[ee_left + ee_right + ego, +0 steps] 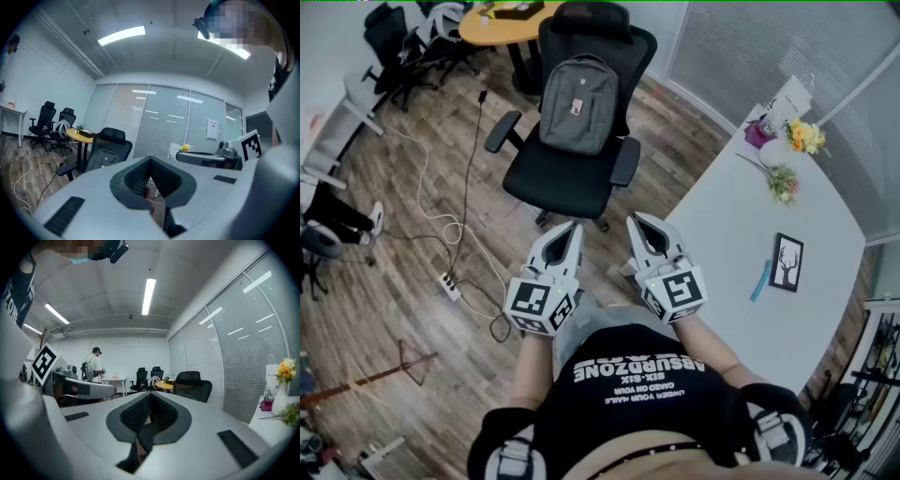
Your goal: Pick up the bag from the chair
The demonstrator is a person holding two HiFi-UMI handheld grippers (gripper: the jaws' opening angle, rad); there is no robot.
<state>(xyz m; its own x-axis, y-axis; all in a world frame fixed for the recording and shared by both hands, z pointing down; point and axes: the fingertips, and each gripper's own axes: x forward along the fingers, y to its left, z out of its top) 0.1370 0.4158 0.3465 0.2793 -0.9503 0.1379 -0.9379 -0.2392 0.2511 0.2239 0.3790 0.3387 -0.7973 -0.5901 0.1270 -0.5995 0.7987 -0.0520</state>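
Ahead, the bag stood upright on the chair at upper centre, seemingly nearer the left tool than the right tool, both pressed together, empty.

Grey bag upright on black chair (against backrest)

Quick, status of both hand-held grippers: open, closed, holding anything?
Left hand-held gripper: closed, holding nothing.
Right hand-held gripper: closed, holding nothing.
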